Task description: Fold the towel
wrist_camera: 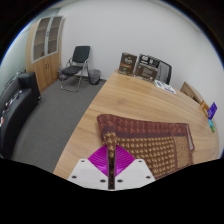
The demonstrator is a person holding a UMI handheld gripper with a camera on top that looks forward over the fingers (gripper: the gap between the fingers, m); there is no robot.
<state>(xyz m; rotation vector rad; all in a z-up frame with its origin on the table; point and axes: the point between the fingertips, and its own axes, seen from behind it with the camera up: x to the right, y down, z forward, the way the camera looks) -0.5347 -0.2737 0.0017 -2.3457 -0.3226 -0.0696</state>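
Gripper [108, 160] low at bottom centre, fingers pinching patterned towel [150, 143] edge | towel spread on wooden bench [130, 95] | no writing legible

The towel [150, 145] is woven cloth, matt, with a fine dotted weave in dark red and tan and a plainer banded border. It lies on a bench [130, 95] of pale wood, smooth with a soft sheen. The tongs [109, 166] show white hard plastic bodies and matt magenta pads [100, 159] closed on the towel's edge. The floor [55, 115] is grey carpet, dull and rough-looking. The office chair [76, 66] looks black, matt upholstery. The cabinet [47, 45] is light wood.
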